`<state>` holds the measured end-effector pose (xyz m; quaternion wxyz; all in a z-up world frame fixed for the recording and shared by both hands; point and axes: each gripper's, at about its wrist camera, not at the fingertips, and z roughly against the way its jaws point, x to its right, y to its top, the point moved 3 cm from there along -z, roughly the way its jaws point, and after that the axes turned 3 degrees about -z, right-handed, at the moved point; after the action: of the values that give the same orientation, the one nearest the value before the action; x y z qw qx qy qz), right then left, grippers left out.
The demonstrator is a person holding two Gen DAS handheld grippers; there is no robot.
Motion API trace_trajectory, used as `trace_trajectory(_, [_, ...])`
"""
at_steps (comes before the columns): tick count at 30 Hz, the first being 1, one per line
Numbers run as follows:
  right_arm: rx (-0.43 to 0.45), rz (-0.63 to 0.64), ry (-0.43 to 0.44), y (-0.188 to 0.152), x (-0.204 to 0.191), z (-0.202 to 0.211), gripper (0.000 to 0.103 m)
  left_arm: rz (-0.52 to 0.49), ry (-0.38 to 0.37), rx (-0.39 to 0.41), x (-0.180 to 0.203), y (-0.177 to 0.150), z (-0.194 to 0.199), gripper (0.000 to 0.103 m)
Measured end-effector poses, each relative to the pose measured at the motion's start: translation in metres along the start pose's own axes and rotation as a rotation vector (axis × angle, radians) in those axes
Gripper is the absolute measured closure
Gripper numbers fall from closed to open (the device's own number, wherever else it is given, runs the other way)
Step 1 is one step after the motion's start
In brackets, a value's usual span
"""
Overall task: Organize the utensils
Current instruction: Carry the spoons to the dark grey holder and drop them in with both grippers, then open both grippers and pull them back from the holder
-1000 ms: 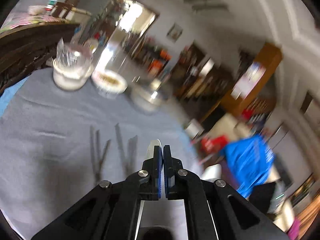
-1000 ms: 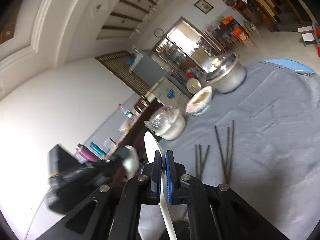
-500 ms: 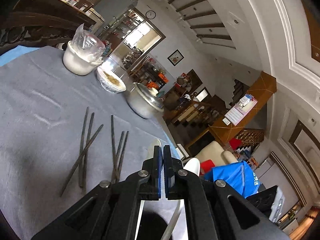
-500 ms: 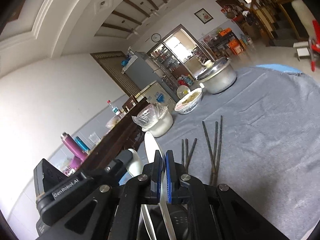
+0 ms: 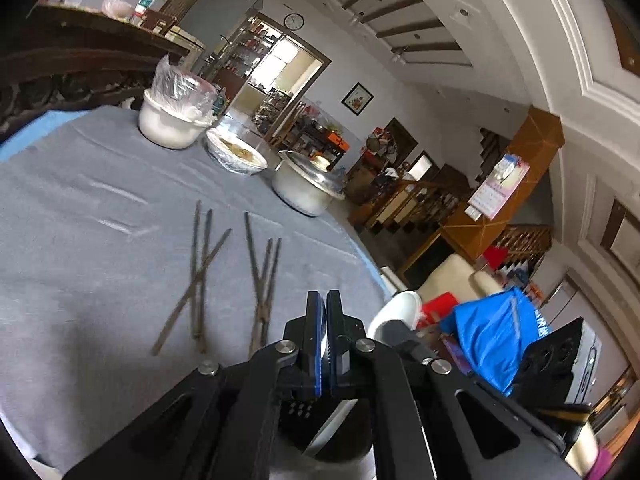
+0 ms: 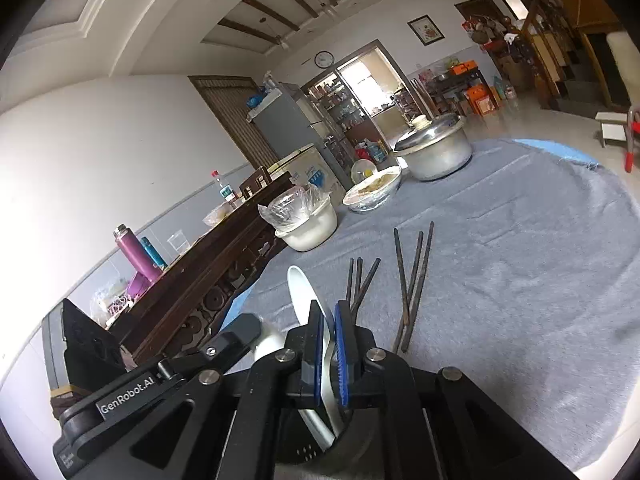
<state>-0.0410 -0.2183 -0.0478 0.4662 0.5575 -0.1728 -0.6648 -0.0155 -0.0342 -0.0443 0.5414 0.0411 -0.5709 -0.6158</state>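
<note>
Chopsticks point(image 6: 412, 280) lay in two loose bundles on the grey cloth point(image 6: 520, 260), long axes running away ahead-right of the right gripper point(image 6: 329, 356), jaws easing apart around a white spoon point(image 6: 308, 300) over a dark holder point(image 6: 340, 440); left gripper point(image 5: 324, 344) pressed shut.

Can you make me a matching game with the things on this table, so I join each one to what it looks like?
Things:
1. chopsticks
2. metal pot
3. white spoon
4. white tub

Looks:
a. has clear plastic over its top
b. lie flat on the grey cloth in two bunches
c. has a shiny lid on
d. stands between the right gripper's jaws

Pairs: 1-b, 2-c, 3-d, 4-a
</note>
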Motion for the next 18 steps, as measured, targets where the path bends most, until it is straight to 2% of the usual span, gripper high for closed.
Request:
trace_trajectory(4, [-0.013, 0.062, -0.02, -0.002, -0.007, 0.011, 0.093, -0.091, 0.067, -0.001, 0.007, 0.002, 0.021, 0.097])
trace_trajectory(6, [-0.006, 0.083, -0.018, -0.003, -0.008, 0.019, 0.093, -0.135, 0.087, -0.023, 0.011, 0.003, 0.029, 0.078])
trace_trajectory(7, [-0.001, 0.085, -0.018, -0.003, -0.009, 0.022, 0.09, -0.154, 0.1, -0.025, 0.012, 0.003, 0.033, 0.073])
trace_trajectory(9, [0.007, 0.084, -0.018, -0.003, -0.007, 0.029, 0.087, -0.182, 0.14, -0.035, 0.014, 0.001, 0.041, 0.046])
trace_trajectory(12, [0.014, 0.086, -0.025, -0.002, -0.006, 0.037, 0.087, -0.19, 0.182, -0.042, 0.013, -0.004, 0.051, 0.045])
trace_trajectory(16, [0.003, 0.106, -0.027, -0.004, -0.011, 0.045, 0.087, -0.217, 0.258, -0.097, 0.016, -0.013, 0.054, 0.039])
trace_trajectory(18, [-0.013, 0.116, -0.041, -0.005, -0.014, 0.047, 0.08, -0.244, 0.297, -0.129, 0.021, -0.018, 0.056, 0.033])
